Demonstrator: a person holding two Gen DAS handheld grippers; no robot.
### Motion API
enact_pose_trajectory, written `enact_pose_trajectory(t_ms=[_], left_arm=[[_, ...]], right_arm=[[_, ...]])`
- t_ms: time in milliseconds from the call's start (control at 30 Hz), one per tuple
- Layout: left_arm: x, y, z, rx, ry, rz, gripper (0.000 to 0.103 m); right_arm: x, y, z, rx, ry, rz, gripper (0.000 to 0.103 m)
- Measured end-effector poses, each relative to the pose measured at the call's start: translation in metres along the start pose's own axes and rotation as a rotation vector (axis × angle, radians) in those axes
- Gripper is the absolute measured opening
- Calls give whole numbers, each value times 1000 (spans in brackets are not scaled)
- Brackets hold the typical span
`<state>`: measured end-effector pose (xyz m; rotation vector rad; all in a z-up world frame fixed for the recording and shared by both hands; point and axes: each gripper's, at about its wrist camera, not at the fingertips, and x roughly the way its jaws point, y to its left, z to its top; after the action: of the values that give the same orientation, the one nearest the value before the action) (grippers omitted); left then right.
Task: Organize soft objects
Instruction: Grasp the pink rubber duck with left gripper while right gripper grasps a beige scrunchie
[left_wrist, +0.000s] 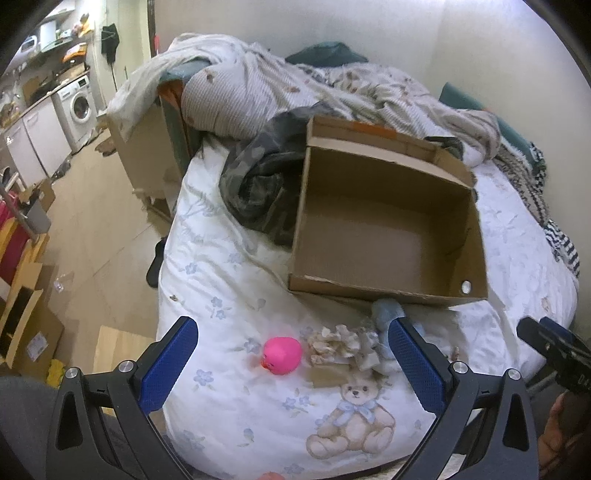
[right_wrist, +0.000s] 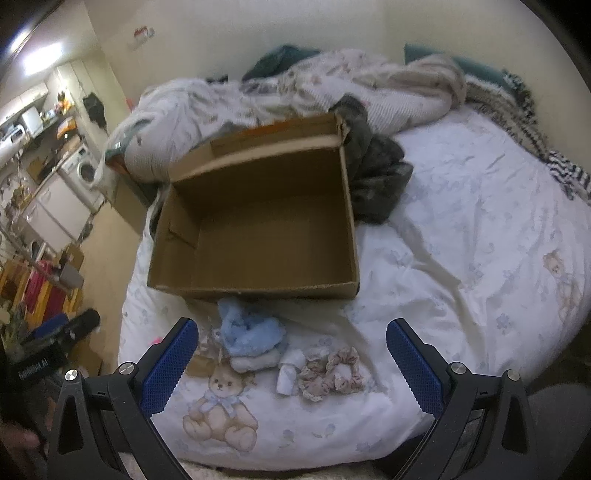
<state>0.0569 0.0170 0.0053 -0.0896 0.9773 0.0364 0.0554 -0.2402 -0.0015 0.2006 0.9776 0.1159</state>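
Both grippers spread wide, left gripper (left_wrist: 293, 363) and right gripper (right_wrist: 291, 363), holding nothing. Risk imo: pink toy (left_wrist: 282, 355) squirts out sideways, or the cardboard box (left_wrist: 388, 291) at 12 o'clock slides on the squishy bedding.

Plain cream wall (left_wrist: 369, 33) behind a bed (left_wrist: 229, 280) with a white floral teddy-print cover, rumpled bedding (left_wrist: 258, 85) heaped at its far edge, pale wood floor (left_wrist: 92, 206) left of the bed, white washing machine (left_wrist: 79, 105) under a kitchen counter (left_wrist: 48, 92), bright ceiling light (right_wrist: 40, 55).
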Motion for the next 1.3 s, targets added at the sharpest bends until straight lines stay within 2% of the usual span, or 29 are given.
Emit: enact_pose_trajectory(t_ms=[133, 333, 433, 467, 533, 667, 800, 833, 867, 1033, 1100, 1133, 1233, 1300], left_arm=[[23, 12, 14, -12, 79, 56, 103], [69, 32, 18, -95, 230, 15, 103], [95, 32, 8, -93, 315, 16, 100], [102, 32, 5, -90, 333, 18, 98], [119, 36, -4, -107, 386, 19, 84], [138, 40, -14, -147, 447, -7, 81], [151, 32, -21, -127, 484, -24, 70], [153, 31, -21, -122, 489, -25, 69], [156, 29, -24, -117, 500, -28, 68], [177, 27, -35, -121, 557, -41, 45], [180, 24, -38, -114, 566, -55, 43], [180, 24, -38, -105, 556, -51, 36], [180, 26, -37, -107, 548, -53, 33], [177, 31, -34, -109, 540, -57, 32]], right_arm=[[26, -4, 11, -24, 124, 25, 103], [58, -18, 17, -8, 217, 5, 103], [71, -25, 18, 32, 250, 10, 103], [76, -27, 16, 42, 257, 13, 103], [84, -32, 14, 54, 275, 14, 103], [102, -41, 7, 91, 343, 19, 103], [126, -46, -5, 70, 449, -28, 103], [131, -48, -8, 79, 476, -27, 101], [134, -50, -10, 84, 492, -24, 92], [148, -52, -19, 77, 546, -57, 90], [158, -50, -27, 51, 589, -77, 90], [163, -48, -31, 39, 609, -79, 89], [168, -43, -38, 5, 630, -88, 72], [166, -43, -39, 7, 628, -76, 36]])
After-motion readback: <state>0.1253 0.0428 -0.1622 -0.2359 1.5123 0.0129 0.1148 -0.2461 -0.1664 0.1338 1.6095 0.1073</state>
